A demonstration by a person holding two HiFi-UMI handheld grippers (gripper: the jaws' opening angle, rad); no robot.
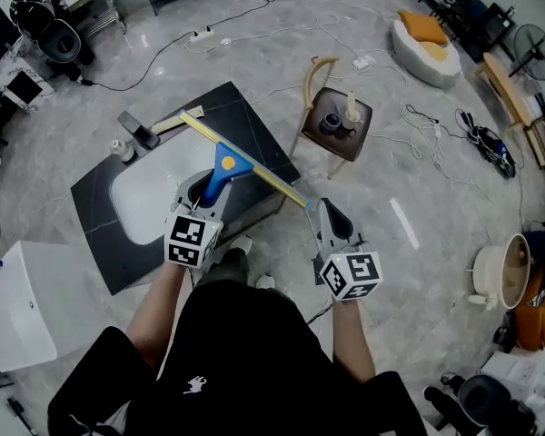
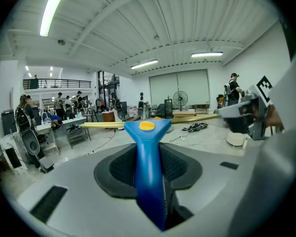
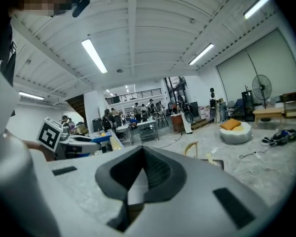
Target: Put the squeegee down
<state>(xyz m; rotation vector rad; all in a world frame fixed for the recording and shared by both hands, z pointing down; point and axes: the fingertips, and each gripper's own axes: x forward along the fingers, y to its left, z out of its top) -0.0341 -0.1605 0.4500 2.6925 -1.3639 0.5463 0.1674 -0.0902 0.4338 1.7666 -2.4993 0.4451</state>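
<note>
From the head view we are looking down on the left hand-held gripper (image 1: 211, 189), which is clamping the squeegee (image 1: 229, 163) by its blue handle (image 2: 149, 172). The tool is lying over the near right part of the dark bench (image 1: 245, 116). Its yellow blade (image 1: 263, 178) is running diagonally from near the faucet (image 1: 139, 131) towards the bench's near right corner. The handle is sitting over the right edge of the white sink (image 1: 150, 198). From up here we are not making out whether the blade is touching the bench.

The left gripper view is giving us what the head view is not. Both dark pads are pressing on the handle's sides, and the blade is stretching level across the frame, with the far hall and a standing fan (image 2: 180, 99) behind it. No bench is showing in that view.

The right hand-held gripper (image 1: 331, 214) is hovering just beside the blade's near end. Only its own view is settling its state. The jaws are standing slightly parted with nothing between them, and the blade is passing off to the left, outside the pads. That view is also catching a cushioned seat (image 3: 235, 131) on the floor. The head view alone is showing the wooden chair (image 1: 338, 125) beyond the bench, with a cup (image 1: 332, 122) standing on it.
</note>
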